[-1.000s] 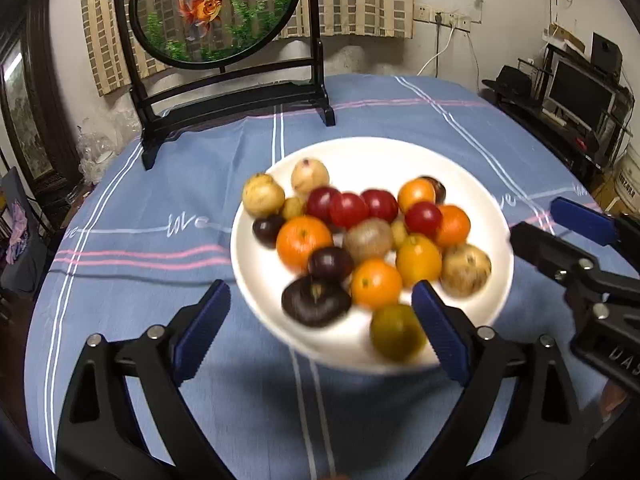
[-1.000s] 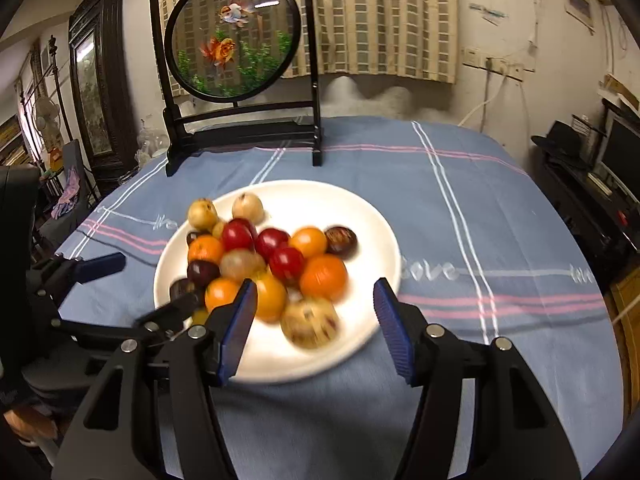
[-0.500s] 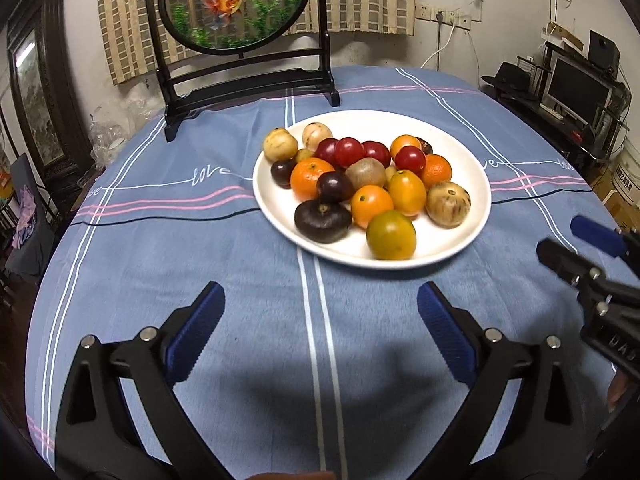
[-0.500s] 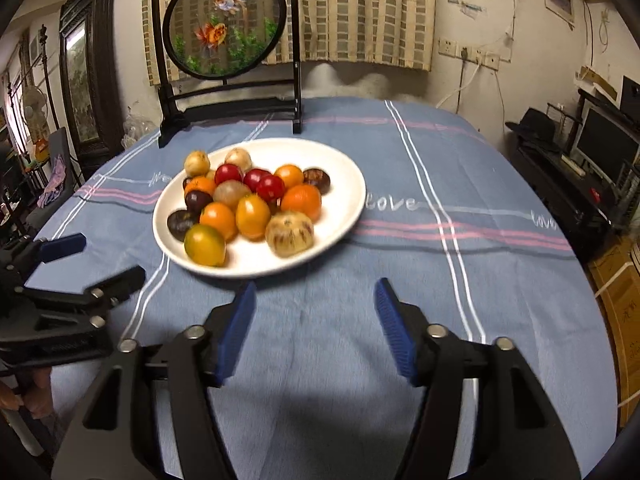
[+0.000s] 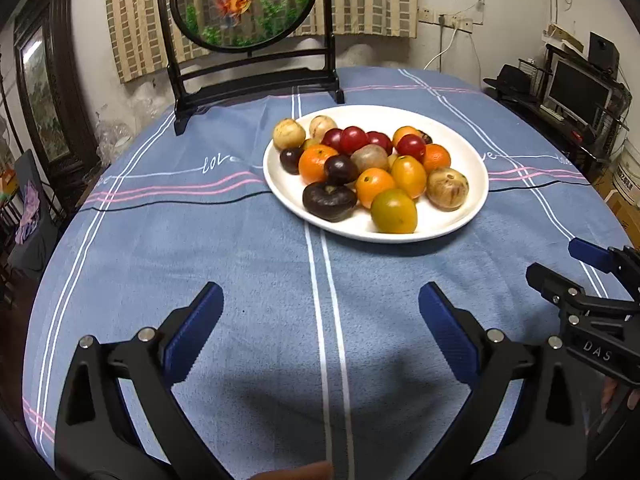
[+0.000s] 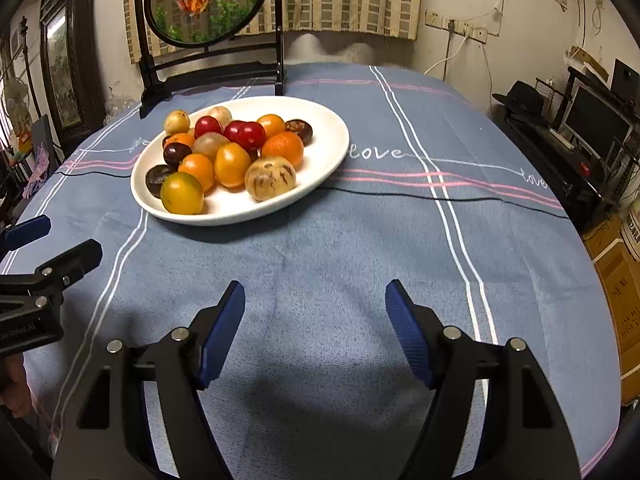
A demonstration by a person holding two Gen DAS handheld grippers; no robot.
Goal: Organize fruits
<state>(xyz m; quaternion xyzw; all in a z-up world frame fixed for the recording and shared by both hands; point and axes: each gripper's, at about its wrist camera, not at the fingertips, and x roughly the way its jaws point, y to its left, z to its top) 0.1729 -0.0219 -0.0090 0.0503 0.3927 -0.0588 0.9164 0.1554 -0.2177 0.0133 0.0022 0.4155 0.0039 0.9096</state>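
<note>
Ahead of my empty, spread left gripper [image 5: 320, 336] and widening right gripper [image 6: 316, 320], the white round plate [image 5: 460, 216] of mixed fruits [image 5: 368, 168] sits well apart, up-table.

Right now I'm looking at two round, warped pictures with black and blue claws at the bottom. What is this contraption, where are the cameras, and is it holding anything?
There is no robot here: a person holds a pair of hand-held tongs in each hand, and a wide-angle camera on each pair looks along its two fingers. One picture comes from the left tongs, the other from the right tongs. Each also glimpses the other pair at its edge.

Both look down at a table under a blue striped tablecloth. On it stands a white plate piled with small fruits: orange, red, dark purple and speckled tan ones. Behind it stands a round decorative screen with goldfish.

Nothing is held. The left tongs are wide open; the right tongs have just been opening, with only cloth showing between their fingers. The fruit is untouched.
</note>
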